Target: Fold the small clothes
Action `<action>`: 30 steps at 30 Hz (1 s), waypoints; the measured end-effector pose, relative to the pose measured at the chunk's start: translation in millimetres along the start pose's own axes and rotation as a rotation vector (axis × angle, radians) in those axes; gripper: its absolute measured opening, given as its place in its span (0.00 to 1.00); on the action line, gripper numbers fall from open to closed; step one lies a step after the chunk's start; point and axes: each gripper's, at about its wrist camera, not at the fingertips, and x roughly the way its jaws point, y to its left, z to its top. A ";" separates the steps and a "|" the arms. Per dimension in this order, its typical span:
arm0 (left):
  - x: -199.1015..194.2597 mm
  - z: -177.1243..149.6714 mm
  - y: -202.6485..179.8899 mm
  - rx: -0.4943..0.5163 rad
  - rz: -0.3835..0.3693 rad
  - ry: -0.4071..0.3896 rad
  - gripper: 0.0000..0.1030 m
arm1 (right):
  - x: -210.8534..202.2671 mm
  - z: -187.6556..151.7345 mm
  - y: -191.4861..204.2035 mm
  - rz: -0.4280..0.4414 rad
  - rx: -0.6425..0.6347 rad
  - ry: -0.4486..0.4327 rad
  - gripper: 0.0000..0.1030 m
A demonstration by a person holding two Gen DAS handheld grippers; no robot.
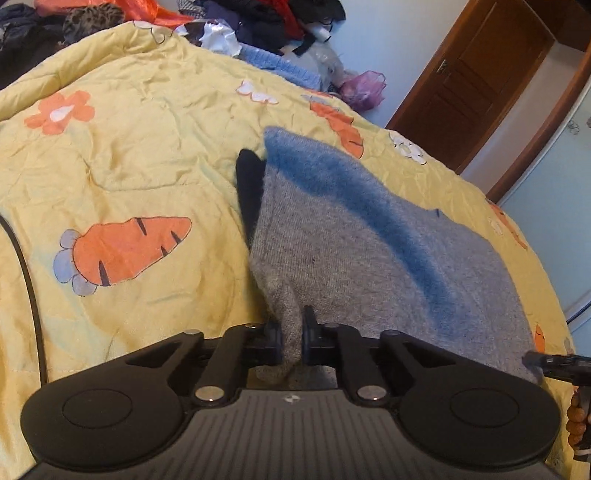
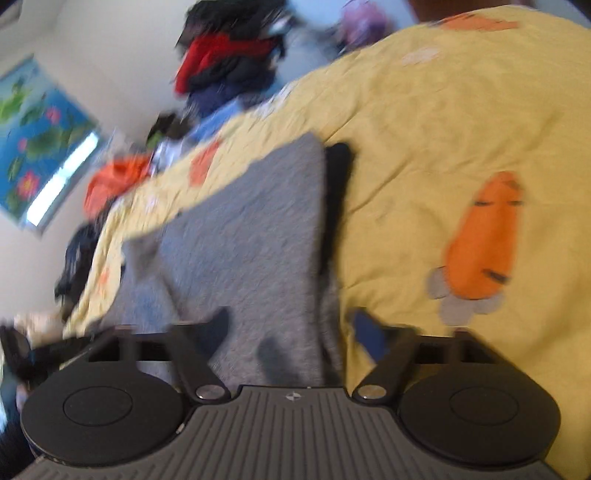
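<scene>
The left gripper (image 1: pixel 291 332), nearest the lens in the left wrist view, has its jaws pressed together on a bunched corner of the grey sock (image 1: pixel 369 258), and the cloth hangs down between the fingers. The sock stretches away from that grip across the yellow quilt (image 1: pixel 129 158), its far end blue, with a dark piece of cloth (image 1: pixel 249 184) just beside its left edge. The quilt is printed with orange carrots and flowers.

In the blurred right wrist view the right gripper (image 2: pixel 295 328) stands with its jaws spread, one finger over the grey sock (image 2: pixel 251 229) and the other over bare quilt (image 2: pixel 443 122); nothing is pinched between them. The dark cloth (image 2: pixel 338 184) runs along the sock's right edge here.

Beyond the quilt's far edge lies a heap of clothes (image 1: pixel 266 22), red and black among them. A brown wooden door (image 1: pixel 480 85) stands past the quilt's right side.
</scene>
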 end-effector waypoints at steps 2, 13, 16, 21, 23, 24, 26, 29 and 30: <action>-20.6 -2.8 -1.6 0.023 -0.002 -0.037 0.06 | -2.7 5.8 10.1 -0.013 -0.060 0.012 0.14; -55.8 -39.6 25.0 -0.059 -0.054 0.000 0.32 | -25.4 -2.2 -4.4 -0.014 -0.036 -0.034 0.63; -76.8 -52.9 35.9 -0.173 -0.135 -0.065 0.98 | -56.8 -7.8 -14.1 0.054 0.058 -0.161 0.90; -58.7 -64.7 55.4 -0.442 -0.227 -0.068 1.00 | -38.1 -14.1 -52.0 0.218 0.379 -0.058 0.86; -52.1 -64.2 55.1 -0.521 -0.286 -0.058 1.00 | -27.9 -22.5 -51.1 0.231 0.431 -0.021 0.80; -50.8 -66.6 54.1 -0.557 -0.316 -0.059 1.00 | -27.4 -25.8 -50.6 0.242 0.454 -0.017 0.80; -51.7 -71.0 48.3 -0.553 -0.322 -0.080 1.00 | -29.8 -36.3 -49.2 0.258 0.490 -0.029 0.79; -48.0 -69.5 44.6 -0.533 -0.283 -0.143 1.00 | -28.2 -40.8 -44.9 0.270 0.477 -0.089 0.79; -43.7 -64.6 43.9 -0.544 -0.277 -0.146 1.00 | -23.9 -37.1 -44.3 0.277 0.485 -0.105 0.79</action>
